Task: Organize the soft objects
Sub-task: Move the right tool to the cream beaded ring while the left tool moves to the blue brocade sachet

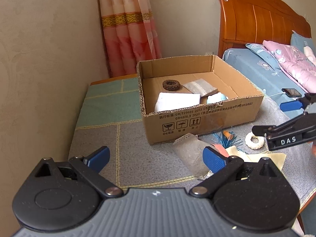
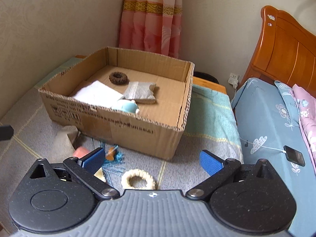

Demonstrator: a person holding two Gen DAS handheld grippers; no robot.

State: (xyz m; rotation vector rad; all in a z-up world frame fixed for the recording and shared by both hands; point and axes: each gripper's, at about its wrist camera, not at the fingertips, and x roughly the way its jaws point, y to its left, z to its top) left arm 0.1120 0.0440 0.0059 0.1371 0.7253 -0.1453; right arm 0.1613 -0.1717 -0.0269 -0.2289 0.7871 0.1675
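Left gripper: fingers spread wide, nothing between them, held above the grey and green mat in front of the cardboard box.
Right gripper: fingers likewise spread, nothing held, poised over a cream ring lying on the mat just short of the box.

Cardboard box: open-topped, on the mat near the corner of the wall. Contents:
- brown ring, toward the far wall of the box;
- grey pouch, beside the brown ring;
- white folded cloth, against the near wall;
- pale blue soft item, touching the near wall, beside the white cloth.

Items on the mat outside the box:
- cream ring, near the right gripper;
- grey cloth, crumpled, touching the box front;
- blue tassel with an orange piece, close to the box front;
- pink item, partly hidden;
- pale yellow cloth, flat.

Surroundings: bed with blue flowered sheet and wooden headboard; phone on the bed, cable attached; pink curtain in the corner.
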